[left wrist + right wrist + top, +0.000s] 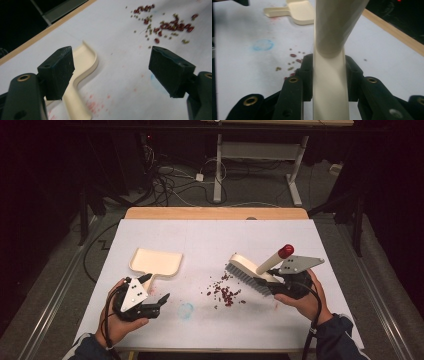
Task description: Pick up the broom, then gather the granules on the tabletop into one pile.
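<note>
A cream dustpan (pixel 156 261) lies flat on the white table cover, left of centre, with its handle toward the near side. My left gripper (pixel 156 289) hovers just in front of that handle, jaws open and nothing between them. In the left gripper view the dustpan (pixel 83 62) lies beside the left jaw of the left gripper (pixel 112 72). My right gripper (pixel 280 282) is shut on the handle of a cream brush (pixel 247 272) with grey bristles and a red cap (pixel 286 251). The right gripper (pixel 329 75) pinches the brush handle (pixel 330 87). Small red scraps (pixel 225 292) lie scattered beside the bristles.
A faint blue ring stain (pixel 185 310) marks the cover near the front, with pink smears around the dustpan handle. The wooden table edge (pixel 215 213) runs along the far side. Beyond it stand a white desk frame (pixel 218 165) and floor cables.
</note>
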`<state>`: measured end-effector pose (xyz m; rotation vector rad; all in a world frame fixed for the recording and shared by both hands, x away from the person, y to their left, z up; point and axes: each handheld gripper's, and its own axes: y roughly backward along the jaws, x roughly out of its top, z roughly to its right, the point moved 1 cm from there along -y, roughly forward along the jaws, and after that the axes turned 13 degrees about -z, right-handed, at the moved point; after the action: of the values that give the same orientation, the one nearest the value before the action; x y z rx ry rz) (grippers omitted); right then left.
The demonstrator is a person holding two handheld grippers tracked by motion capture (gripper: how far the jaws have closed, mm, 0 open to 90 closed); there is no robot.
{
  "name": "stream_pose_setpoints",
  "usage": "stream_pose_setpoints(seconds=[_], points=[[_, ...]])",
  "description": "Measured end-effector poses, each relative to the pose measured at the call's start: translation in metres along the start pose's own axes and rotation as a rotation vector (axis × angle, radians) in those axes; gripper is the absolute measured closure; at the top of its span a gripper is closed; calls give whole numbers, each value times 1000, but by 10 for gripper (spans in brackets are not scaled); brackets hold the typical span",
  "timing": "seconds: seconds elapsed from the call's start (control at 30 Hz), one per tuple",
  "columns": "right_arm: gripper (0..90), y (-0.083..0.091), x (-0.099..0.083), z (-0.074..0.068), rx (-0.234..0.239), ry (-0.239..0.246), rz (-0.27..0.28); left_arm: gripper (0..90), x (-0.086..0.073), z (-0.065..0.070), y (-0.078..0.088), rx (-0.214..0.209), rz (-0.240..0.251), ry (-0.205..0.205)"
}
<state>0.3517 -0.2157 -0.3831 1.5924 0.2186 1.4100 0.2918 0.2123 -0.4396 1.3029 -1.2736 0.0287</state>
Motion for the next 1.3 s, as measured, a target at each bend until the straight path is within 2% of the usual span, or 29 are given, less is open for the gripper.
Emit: stream_pose_setpoints(seconds=[0.03,0.13,0.17,0.27,0.3,0.37,0.4,0.47,0.5,0.57,0.6,0.67,0.77,0.8,0.83,0.9,0.97,1.03,1.07,1.1,1.2,1.23,1.3], points=[[678,1,-1,2,-17,-12,-3,199,-10,-2,-1,23,-24,1],[678,4,-3,8,-70,-39,-10,199,-19,-6,-2,19,-36,19],[678,4,-4,10,-85,-47,-16,199,-26,-7,-3,30,-50,27],[678,4,-7,14,-132,-59,-32,199,-31,-8,-2,29,-59,34],[678,4,-7,14,-132,-59,-32,199,-33,-8,-1,31,-62,37],[678,3,-11,19,-173,-80,-50,199,-38,-7,1,35,-67,43],[678,3,-11,19,-173,-80,-50,199,-38,-7,1,35,-67,43],[678,1,-12,24,-220,-90,-72,199,-40,-6,2,22,-75,69],[678,-1,-12,26,-243,-82,-83,199,-40,-6,2,22,-75,69],[678,-3,-12,29,-257,-89,-90,199,-40,-5,2,13,-74,74],[678,-9,-10,36,-272,-93,-101,199,-39,-4,1,13,-78,70],[678,-13,-8,39,-291,-99,-114,199,-40,-3,0,8,-83,62],[679,-37,3,53,-345,-86,-176,199,-41,-2,-2,9,-95,62],[679,-37,3,53,-345,-86,-176,199,-41,-2,-2,16,-98,60],[678,-50,10,58,-361,-77,-195,199,-41,-2,-2,18,-98,62],[678,-56,14,61,-369,-76,-210,199,-40,-3,-3,12,-98,62],[679,-76,24,66,-413,-29,-249,199,-39,-2,-4,6,-96,57],[679,-82,26,68,-429,-26,-259,199,-38,-2,-5,13,-93,34],[679,-96,30,70,-436,-23,-276,199,-37,-1,-6,9,-94,27],[679,-96,30,70,-436,-23,-276,199,-37,0,-6,8,-97,22],[679,-116,40,68,-437,-1,-282,199,-38,0,-8,0,-110,15],[679,-116,40,68,-437,-1,-282,199,-38,0,-8,-2,-110,14],[679,-123,44,63,-427,27,-288,199,-38,0,-9,-7,-112,9]])
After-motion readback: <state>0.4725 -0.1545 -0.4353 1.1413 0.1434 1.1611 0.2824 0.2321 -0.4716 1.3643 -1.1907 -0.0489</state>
